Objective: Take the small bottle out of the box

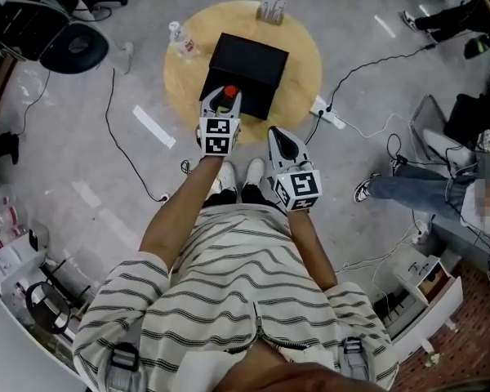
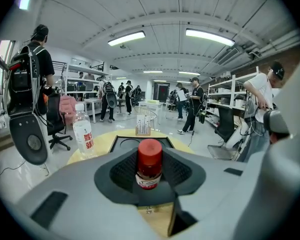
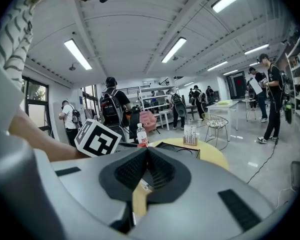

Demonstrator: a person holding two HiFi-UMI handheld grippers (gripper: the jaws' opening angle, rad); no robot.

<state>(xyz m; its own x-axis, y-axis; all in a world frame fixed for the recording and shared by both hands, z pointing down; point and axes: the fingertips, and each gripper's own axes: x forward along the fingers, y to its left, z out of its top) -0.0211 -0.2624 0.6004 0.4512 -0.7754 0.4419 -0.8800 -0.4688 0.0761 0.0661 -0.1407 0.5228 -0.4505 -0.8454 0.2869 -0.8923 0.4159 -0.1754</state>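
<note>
Centrally, the small bottle [image 2: 149,164] is pinched by the left gripper [image 1: 225,96]; fingers of the right gripper [image 3: 146,156] are pressed together.

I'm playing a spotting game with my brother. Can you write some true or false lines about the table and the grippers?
1. The left hand-held gripper holds a small bottle with a red cap. True.
2. The right hand-held gripper is wide open. False: its jaws are together with nothing between them.
3. The box is white. False: it is black.
4. A water bottle stands on the round table beside the box. True.
5. The small bottle lies on the floor. False: it is upright in the left hand-held gripper.
</note>
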